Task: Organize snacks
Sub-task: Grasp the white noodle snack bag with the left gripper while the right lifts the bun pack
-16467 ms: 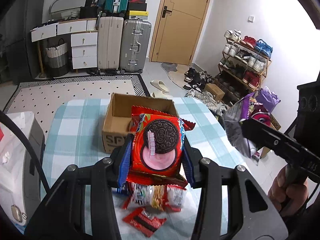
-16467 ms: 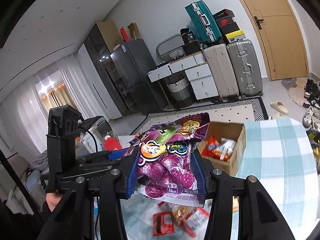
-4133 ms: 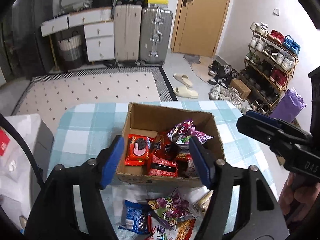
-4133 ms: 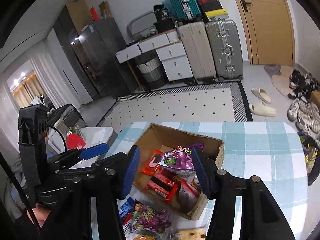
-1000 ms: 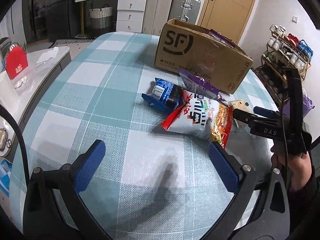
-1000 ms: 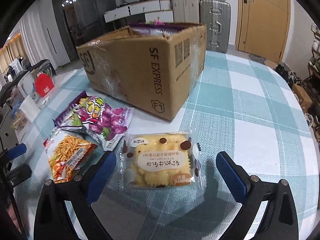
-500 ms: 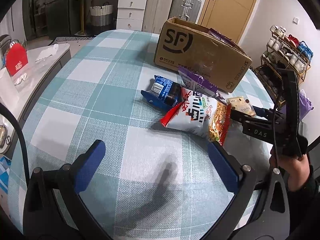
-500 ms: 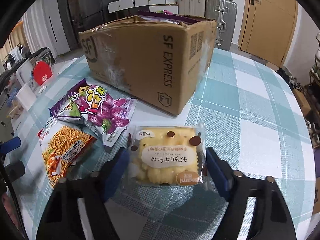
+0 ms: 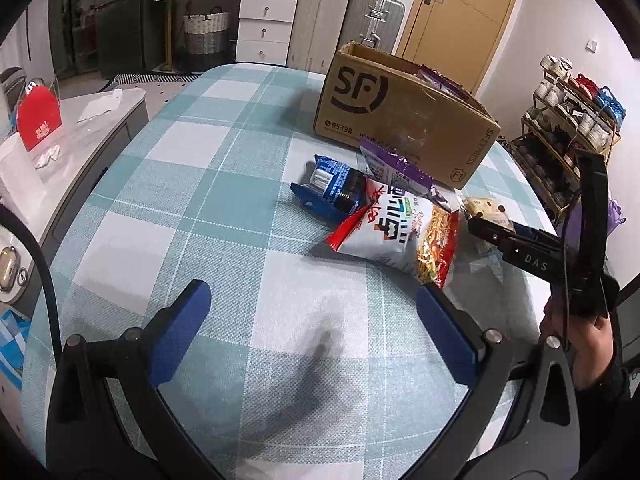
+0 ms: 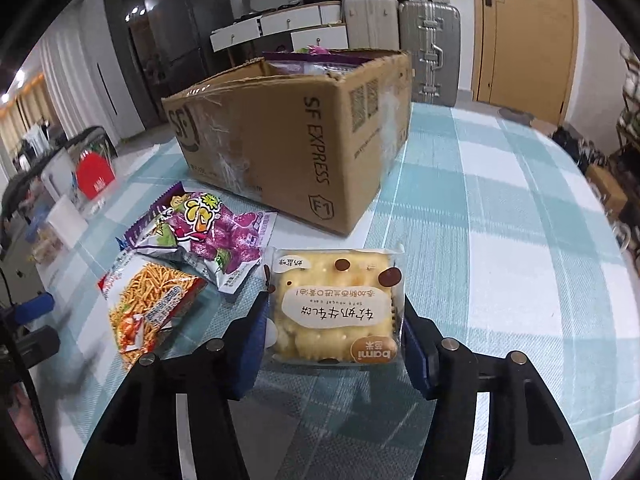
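A yellow nougat cake packet (image 10: 334, 300) lies on the checked tablecloth (image 10: 500, 240) in front of the brown SF cardboard box (image 10: 280, 140), which holds several snacks. My right gripper (image 10: 334, 312) straddles this packet; its jaws are closing and the blue pads (image 10: 252, 336) touch both sides of the wrapper. Left of it lie a purple candy bag (image 10: 204, 224) and a noodle snack bag (image 10: 148, 304). In the left wrist view a blue biscuit packet (image 9: 332, 188) lies beside them. My left gripper (image 9: 310, 296) hangs open over bare cloth, with nothing between its fingers.
A person's hand (image 9: 588, 336) holds the right gripper (image 9: 480, 228) at the table's right edge. A low side table (image 9: 100, 120) with a red item stands left. A shoe rack (image 9: 572, 120) is at the right, with suitcases and drawers beyond the table.
The right gripper's jaws have narrowed from wide open until they touch the cake packet's sides, and the packet now sits closer between them. The left gripper has stayed put and open.
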